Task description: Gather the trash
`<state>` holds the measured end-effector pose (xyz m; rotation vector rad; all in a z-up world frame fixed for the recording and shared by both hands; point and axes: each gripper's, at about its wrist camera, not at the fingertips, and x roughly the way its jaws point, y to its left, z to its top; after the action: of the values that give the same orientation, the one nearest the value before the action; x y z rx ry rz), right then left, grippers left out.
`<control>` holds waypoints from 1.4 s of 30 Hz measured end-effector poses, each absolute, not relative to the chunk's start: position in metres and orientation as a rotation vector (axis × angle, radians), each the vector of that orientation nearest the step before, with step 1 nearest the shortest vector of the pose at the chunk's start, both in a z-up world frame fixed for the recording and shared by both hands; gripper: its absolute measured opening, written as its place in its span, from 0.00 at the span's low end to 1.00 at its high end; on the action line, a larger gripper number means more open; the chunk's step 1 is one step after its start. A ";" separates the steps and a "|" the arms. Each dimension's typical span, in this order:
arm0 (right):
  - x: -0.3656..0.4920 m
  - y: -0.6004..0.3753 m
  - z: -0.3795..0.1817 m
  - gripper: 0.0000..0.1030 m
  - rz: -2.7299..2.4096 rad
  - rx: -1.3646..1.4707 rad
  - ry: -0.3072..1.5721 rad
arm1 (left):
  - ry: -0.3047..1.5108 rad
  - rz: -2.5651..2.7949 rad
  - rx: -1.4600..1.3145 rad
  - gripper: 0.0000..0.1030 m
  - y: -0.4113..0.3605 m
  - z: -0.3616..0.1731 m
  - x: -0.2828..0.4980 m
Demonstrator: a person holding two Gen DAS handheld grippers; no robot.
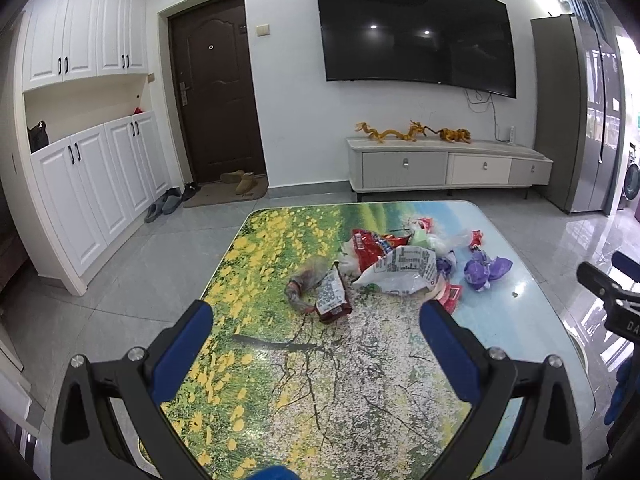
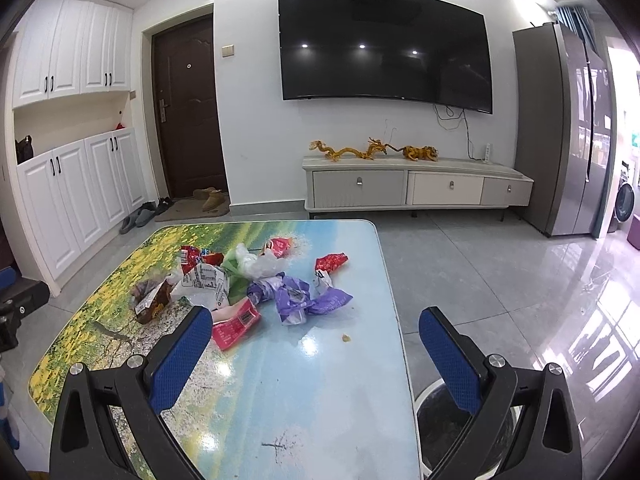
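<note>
From my left wrist camera, my left gripper stands wide apart with nothing between its blue pads, hovering over the near half of the printed table. The trash pile lies at twelve to one o'clock ahead of me: a brown wrapper nearest, at twelve, a white printed bag just behind it, a red snack bag beyond, and purple wrappers out at two o'clock. My other tool shows as a black shape at three o'clock.

From my right wrist camera, my right gripper is also spread open and empty. The pile sits at eleven o'clock; a flat red packet lies just beside my left pad, the purple wrappers at twelve, and a small red wrapper stands a little apart at twelve-thirty. A crumb lies alone on the glossy top. A bin stands on the floor at five o'clock, beside the table's right edge.

The risks as I judge them: these wrappers are light and overlapping, so closing on one may drag or scatter its neighbours toward the edge. The flat packet may slide on the slick surface instead of lifting. Crumpled film could spring loose on the way to the bin.
</note>
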<state>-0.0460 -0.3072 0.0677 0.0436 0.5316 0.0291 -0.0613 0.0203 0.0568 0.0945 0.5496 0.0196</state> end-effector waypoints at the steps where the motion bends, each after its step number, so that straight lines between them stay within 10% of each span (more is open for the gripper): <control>1: -0.047 -0.310 0.065 1.00 0.026 0.052 0.532 | 0.552 0.026 0.097 1.00 0.022 0.056 -0.062; 42: -0.041 -0.323 0.036 1.00 0.072 0.109 0.583 | 0.596 0.102 0.199 1.00 0.010 0.047 -0.058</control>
<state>-0.0410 -0.3225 0.0364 0.1093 0.5826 0.0722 -0.0579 0.0097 0.0473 0.1989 0.5955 0.1018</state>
